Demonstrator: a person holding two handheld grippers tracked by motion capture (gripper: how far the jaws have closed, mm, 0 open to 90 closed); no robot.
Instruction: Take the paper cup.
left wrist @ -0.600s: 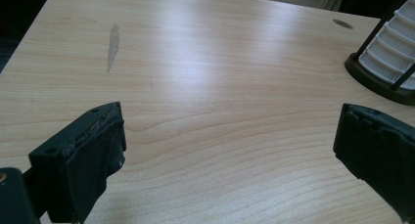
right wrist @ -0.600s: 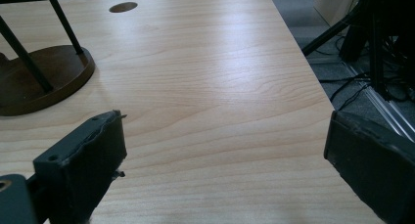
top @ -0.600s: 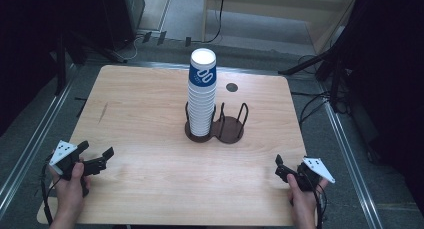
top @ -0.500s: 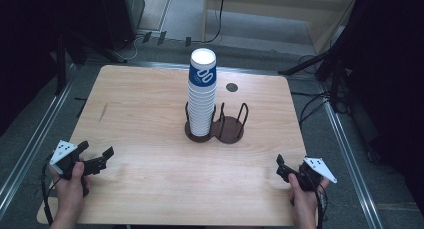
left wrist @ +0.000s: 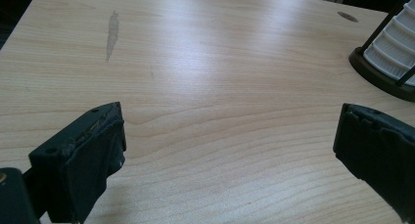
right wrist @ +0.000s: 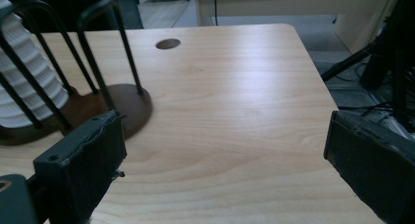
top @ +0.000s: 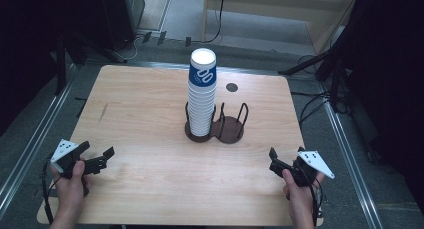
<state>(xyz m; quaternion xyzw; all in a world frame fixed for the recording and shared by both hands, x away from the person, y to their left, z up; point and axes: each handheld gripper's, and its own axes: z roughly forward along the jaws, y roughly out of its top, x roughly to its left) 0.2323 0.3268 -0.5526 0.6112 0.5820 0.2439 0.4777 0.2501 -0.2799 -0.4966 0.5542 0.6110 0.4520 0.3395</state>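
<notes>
A tall stack of white paper cups (top: 201, 96), the top one printed blue, stands in the left slot of a dark brown wire cup holder (top: 231, 130) at the table's middle; the right slot is empty. My left gripper (top: 97, 150) rests at the front left, open, with bare wood between its jaws (left wrist: 230, 136). The stack (left wrist: 394, 48) lies far off to its right. My right gripper (top: 286, 156) sits at the front right, also open with nothing in it (right wrist: 225, 141). The holder (right wrist: 127, 104) and cups (right wrist: 29, 82) are ahead to its left.
The wooden table (top: 140, 99) has a round dark hole (top: 231, 87) behind the holder and a pale smear (left wrist: 112, 35) on its left side. Cables, stands and metal rails surround the table on the floor.
</notes>
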